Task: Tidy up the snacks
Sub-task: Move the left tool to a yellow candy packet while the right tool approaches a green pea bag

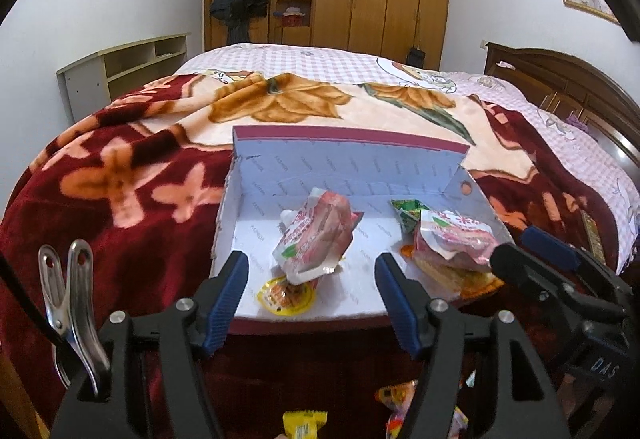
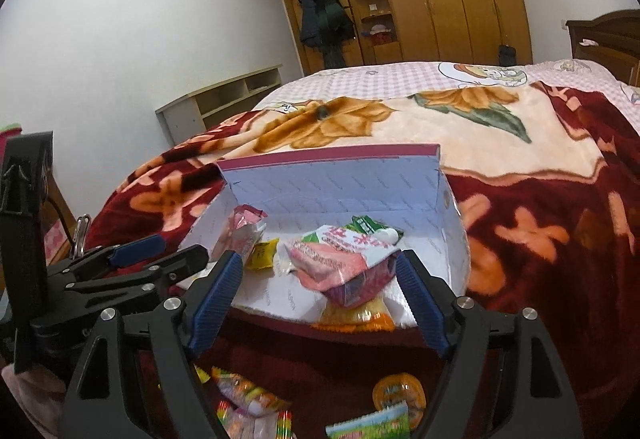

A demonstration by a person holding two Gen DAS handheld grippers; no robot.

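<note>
Loose snack packets (image 2: 248, 403) below the tongs are blurred and cropped.

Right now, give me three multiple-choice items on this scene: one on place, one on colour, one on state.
1. Where do the two pink-and-white snack packets lie?
A. in the white cardboard box
B. on the shelf
C. in the wardrobe

2. What colour are the pads of the left tongs?
A. red
B. blue
C. green

3. What state are the right tongs in?
A. shut on a packet
B. shut and empty
C. open

Key: 1 A, both packets rest on the box floor; 2 B, the ribbed pads are blue; 3 C, the pads stand apart and press nothing.
</note>
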